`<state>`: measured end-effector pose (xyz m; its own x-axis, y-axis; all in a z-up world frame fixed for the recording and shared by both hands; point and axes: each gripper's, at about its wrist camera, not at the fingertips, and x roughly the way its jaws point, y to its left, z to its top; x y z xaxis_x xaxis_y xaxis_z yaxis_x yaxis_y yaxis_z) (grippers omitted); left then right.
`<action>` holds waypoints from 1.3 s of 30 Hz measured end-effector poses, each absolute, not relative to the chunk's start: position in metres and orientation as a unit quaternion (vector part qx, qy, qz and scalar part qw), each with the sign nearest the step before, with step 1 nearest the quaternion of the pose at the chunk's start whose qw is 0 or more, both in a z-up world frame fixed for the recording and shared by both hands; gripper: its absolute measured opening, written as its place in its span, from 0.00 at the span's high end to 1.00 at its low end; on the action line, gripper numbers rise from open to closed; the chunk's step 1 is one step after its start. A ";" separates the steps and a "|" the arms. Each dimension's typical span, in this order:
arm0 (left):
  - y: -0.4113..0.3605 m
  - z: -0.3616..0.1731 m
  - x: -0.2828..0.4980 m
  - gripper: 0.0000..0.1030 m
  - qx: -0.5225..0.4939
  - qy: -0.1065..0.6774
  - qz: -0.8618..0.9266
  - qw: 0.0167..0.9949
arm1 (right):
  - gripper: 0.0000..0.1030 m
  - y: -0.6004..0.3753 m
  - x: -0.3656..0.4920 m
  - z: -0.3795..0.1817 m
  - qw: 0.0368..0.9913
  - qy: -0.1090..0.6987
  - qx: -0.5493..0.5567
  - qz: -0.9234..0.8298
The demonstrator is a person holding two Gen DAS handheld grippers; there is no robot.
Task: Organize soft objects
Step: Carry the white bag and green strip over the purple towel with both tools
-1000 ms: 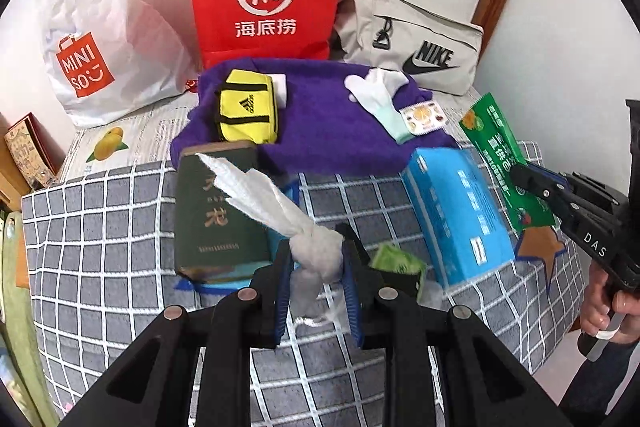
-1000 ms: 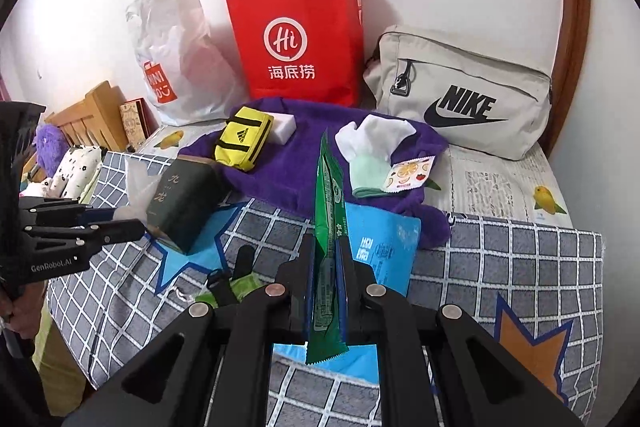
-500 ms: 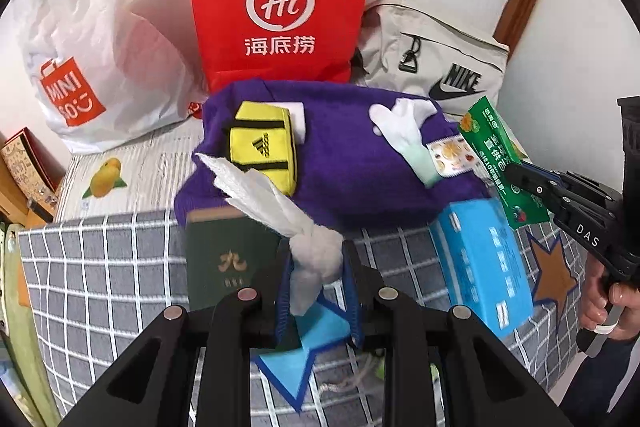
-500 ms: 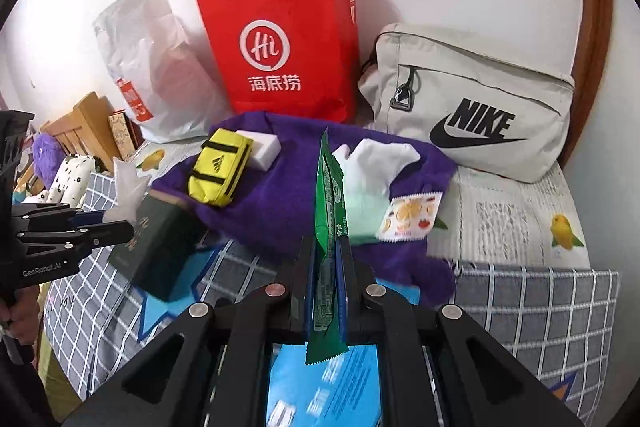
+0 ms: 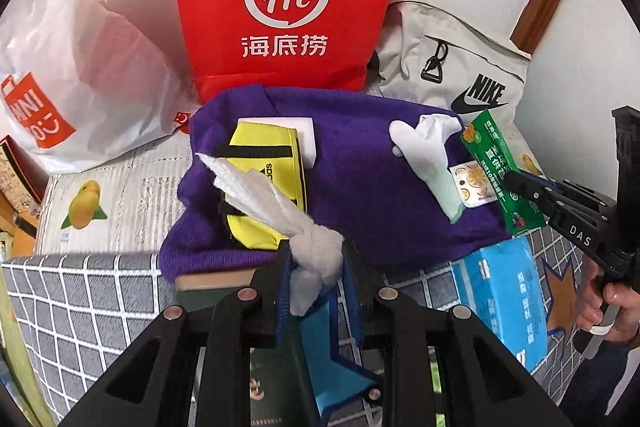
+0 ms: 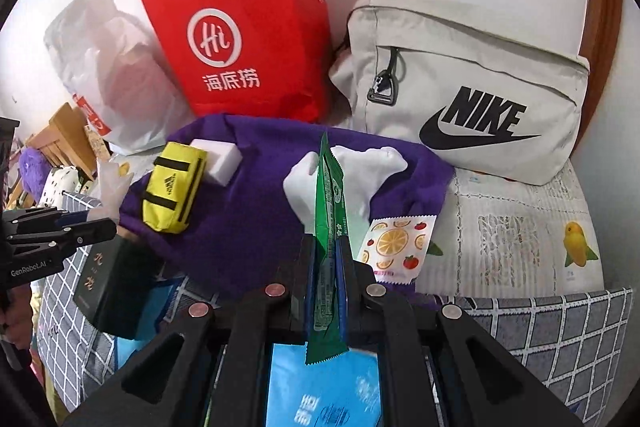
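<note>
Your left gripper [image 5: 316, 259] is clenched on a wad of tissue [image 5: 280, 207], your right gripper [image 6: 326, 263] on a green packet [image 6: 330, 211], both held over the near edge of the purple cloth [image 5: 360, 155]. The pouch [image 5: 264, 183], sponge, glove [image 5: 428, 143] and sachet already lie there; these two remain unplaced.

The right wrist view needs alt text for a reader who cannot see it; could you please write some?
The right hand-held gripper is shut on a green snack packet above a purple cloth holding a yellow pouch; a red paper bag stands behind.
</note>
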<state>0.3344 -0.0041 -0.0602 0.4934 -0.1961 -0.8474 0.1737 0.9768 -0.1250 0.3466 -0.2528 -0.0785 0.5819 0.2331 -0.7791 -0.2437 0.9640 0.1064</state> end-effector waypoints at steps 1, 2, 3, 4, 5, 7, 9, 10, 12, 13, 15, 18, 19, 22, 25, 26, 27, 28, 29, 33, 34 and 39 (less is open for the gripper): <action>-0.004 -0.061 0.337 0.78 -0.011 0.493 -0.107 0.863 | 0.91 -0.253 0.348 -0.080 0.889 0.439 -0.006 0.133; -0.005 -0.063 0.340 0.78 -0.010 0.494 -0.107 0.863 | 0.91 -0.254 0.352 -0.083 0.888 0.441 -0.005 0.132; -0.005 -0.064 0.343 0.78 -0.009 0.495 -0.107 0.862 | 0.91 -0.255 0.354 -0.086 0.887 0.443 -0.003 0.131; -0.006 -0.066 0.345 0.78 -0.008 0.497 -0.109 0.861 | 0.91 -0.255 0.357 -0.088 0.885 0.447 -0.002 0.129; -0.007 -0.066 0.347 0.78 -0.008 0.497 -0.109 0.861 | 0.91 -0.256 0.359 -0.090 0.884 0.450 -0.001 0.128; -0.009 -0.069 0.351 0.78 -0.007 0.498 -0.112 0.860 | 0.91 -0.257 0.363 -0.096 0.881 0.456 0.004 0.126; -0.012 -0.072 0.357 0.78 -0.010 0.500 -0.115 0.858 | 0.91 -0.257 0.366 -0.102 0.878 0.461 0.006 0.127; -0.013 -0.073 0.360 0.78 -0.009 0.501 -0.117 0.857 | 0.91 -0.257 0.367 -0.104 0.877 0.464 0.006 0.126; -0.016 -0.075 0.364 0.78 -0.006 0.502 -0.120 0.857 | 0.91 -0.259 0.369 -0.109 0.874 0.470 0.009 0.125; -0.018 -0.075 0.367 0.78 -0.006 0.502 -0.121 0.856 | 0.91 -0.259 0.371 -0.112 0.872 0.473 0.010 0.125; -0.023 -0.077 0.372 0.78 -0.005 0.504 -0.127 0.855 | 0.91 -0.261 0.373 -0.116 0.870 0.478 0.011 0.124; -0.029 -0.080 0.381 0.78 -0.008 0.508 -0.138 0.850 | 0.91 -0.263 0.377 -0.122 0.865 0.487 0.015 0.124; -0.030 -0.080 0.383 0.78 -0.010 0.509 -0.142 0.849 | 0.91 -0.264 0.378 -0.123 0.864 0.489 0.014 0.123; -0.038 -0.086 0.392 0.78 -0.003 0.516 -0.144 0.844 | 0.91 -0.265 0.380 -0.126 0.860 0.496 0.009 0.119; -0.044 -0.092 0.400 0.78 -0.003 0.522 -0.147 0.840 | 0.91 -0.268 0.383 -0.130 0.858 0.501 0.014 0.115; -0.045 -0.094 0.402 0.78 -0.002 0.523 -0.147 0.840 | 0.91 -0.269 0.384 -0.132 0.856 0.503 0.016 0.114; -0.047 -0.096 0.404 0.78 0.000 0.525 -0.147 0.838 | 0.91 -0.271 0.384 -0.133 0.856 0.504 0.018 0.113; -0.048 -0.098 0.405 0.78 0.000 0.527 -0.147 0.837 | 0.91 -0.273 0.384 -0.133 0.856 0.504 0.020 0.111; -0.049 -0.101 0.407 0.78 0.001 0.529 -0.147 0.836 | 0.91 -0.274 0.384 -0.133 0.856 0.504 0.021 0.112; -0.049 -0.110 0.412 0.78 -0.002 0.537 -0.146 0.831 | 0.88 -0.276 0.381 -0.129 0.860 0.497 0.013 0.111; -0.050 -0.112 0.413 0.78 -0.002 0.538 -0.145 0.830 | 0.85 -0.276 0.379 -0.128 0.862 0.495 0.011 0.113; -0.048 -0.119 0.418 0.77 -0.007 0.545 -0.140 0.826 | 0.71 -0.275 0.374 -0.119 0.869 0.482 0.002 0.113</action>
<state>0.4179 -0.0480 -0.1193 0.3655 -0.2394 -0.8995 0.2247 0.9605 -0.1643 0.3742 -0.2746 -0.1187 0.5100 0.1992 -0.8368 -0.1950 0.9743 0.1131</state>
